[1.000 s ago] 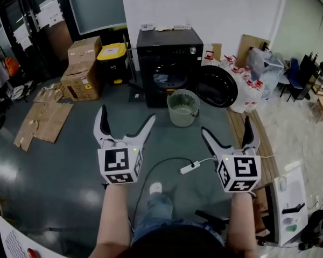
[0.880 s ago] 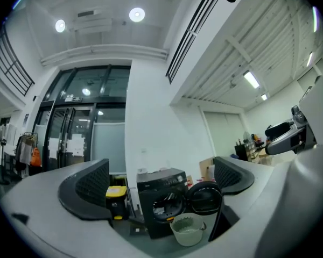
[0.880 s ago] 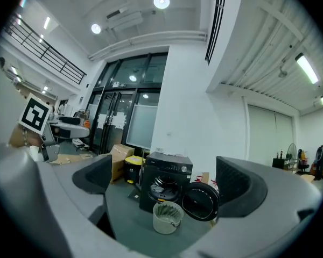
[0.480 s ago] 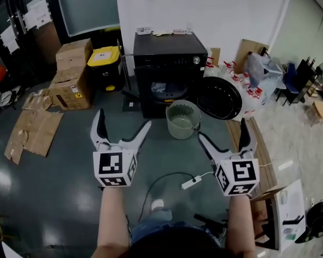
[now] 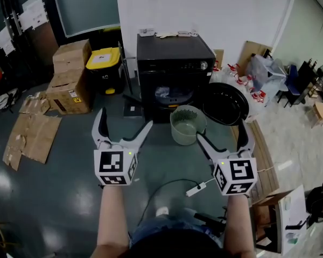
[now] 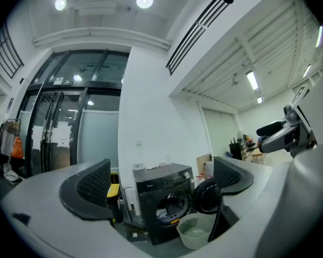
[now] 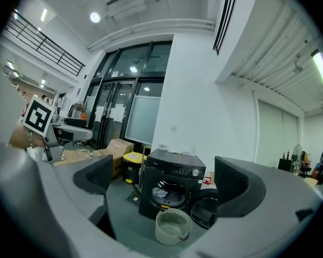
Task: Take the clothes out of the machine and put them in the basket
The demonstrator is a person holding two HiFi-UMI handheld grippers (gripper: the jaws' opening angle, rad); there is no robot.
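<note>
While the left gripper [image 5: 125,118] and right gripper [image 5: 220,130] hover well short of the black washing machine [image 5: 175,58], jaws spread and empty, the clothes [image 5: 169,94] lie in its drum (door [image 5: 225,104] open). This looks like the approach; next comes reaching in above the green basket [image 5: 187,128].

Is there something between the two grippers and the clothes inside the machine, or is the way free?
Nothing visible blocks the clothes: the machine has its door open to the right. Only the basket stands low on the floor before the opening, between it and the left gripper and right gripper.
</note>
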